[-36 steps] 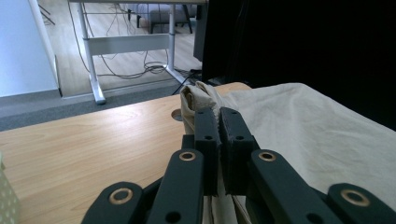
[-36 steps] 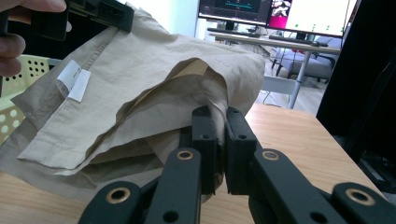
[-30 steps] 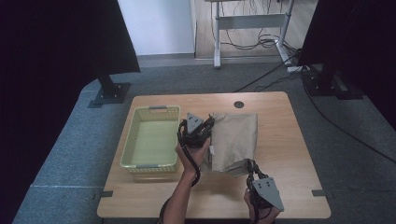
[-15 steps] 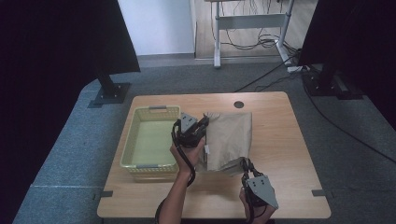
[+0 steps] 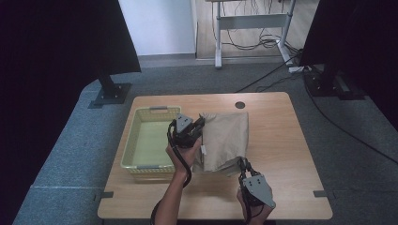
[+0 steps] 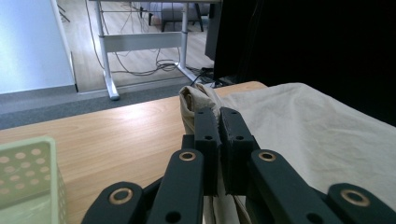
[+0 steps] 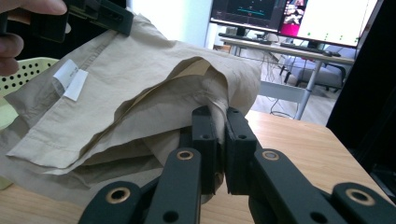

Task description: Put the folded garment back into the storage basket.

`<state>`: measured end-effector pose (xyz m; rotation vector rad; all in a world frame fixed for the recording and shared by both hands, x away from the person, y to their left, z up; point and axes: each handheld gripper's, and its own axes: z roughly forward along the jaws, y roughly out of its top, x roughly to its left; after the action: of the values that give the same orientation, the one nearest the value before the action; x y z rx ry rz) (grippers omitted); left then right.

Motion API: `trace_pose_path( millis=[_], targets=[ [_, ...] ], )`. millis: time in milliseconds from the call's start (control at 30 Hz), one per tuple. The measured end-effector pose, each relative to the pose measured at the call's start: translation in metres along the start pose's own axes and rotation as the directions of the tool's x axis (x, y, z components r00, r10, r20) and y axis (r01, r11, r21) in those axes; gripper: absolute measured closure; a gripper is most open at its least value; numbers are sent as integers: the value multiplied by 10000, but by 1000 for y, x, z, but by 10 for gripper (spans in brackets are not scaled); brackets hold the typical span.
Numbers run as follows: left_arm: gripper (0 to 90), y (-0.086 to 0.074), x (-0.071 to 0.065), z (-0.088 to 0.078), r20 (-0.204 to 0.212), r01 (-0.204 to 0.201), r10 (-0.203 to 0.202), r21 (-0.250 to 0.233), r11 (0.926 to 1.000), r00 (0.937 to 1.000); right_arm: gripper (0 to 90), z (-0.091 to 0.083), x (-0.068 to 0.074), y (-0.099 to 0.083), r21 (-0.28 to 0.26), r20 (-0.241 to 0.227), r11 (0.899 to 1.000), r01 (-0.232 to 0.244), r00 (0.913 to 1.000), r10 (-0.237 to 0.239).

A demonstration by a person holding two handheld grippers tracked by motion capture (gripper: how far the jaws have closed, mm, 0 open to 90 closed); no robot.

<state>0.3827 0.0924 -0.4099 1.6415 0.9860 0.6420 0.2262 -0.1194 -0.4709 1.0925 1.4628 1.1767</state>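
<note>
Currently listed, operator: your left gripper (image 5: 197,127), jaws closed on the far left corner of the beige cloth (image 5: 226,140), fabric pinched between the pads. Your right gripper (image 5: 243,165), jaws likewise closed, nipping the cloth's near edge. Cloth: folded, spread between your two grippers on the wooden table (image 5: 277,140), its near side lifted; white label (image 7: 70,79) on the hem, seen ahead of your right gripper. Pale green basket (image 5: 141,143): just beside your left gripper, on its outer side, touching the cloth's edge. Round hole (image 5: 240,105) in the tabletop beyond the cloth. Desk frame (image 5: 248,23) with cables on the floor past the table.
</note>
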Motion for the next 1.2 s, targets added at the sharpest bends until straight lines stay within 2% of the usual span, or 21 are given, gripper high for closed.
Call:
trace_pose_path(
  millis=[300,1200],
  targets=[
    [860,2,8,-4,-140,50,-50,-13,10000,9999,846,5,7,2,-7,-200,9999,153,9997,-153],
    [860,7,23,-14,-328,92,-93,-38,10000,9994,846,13,20,10,-69,-359,9996,275,9990,-277]
  ],
)
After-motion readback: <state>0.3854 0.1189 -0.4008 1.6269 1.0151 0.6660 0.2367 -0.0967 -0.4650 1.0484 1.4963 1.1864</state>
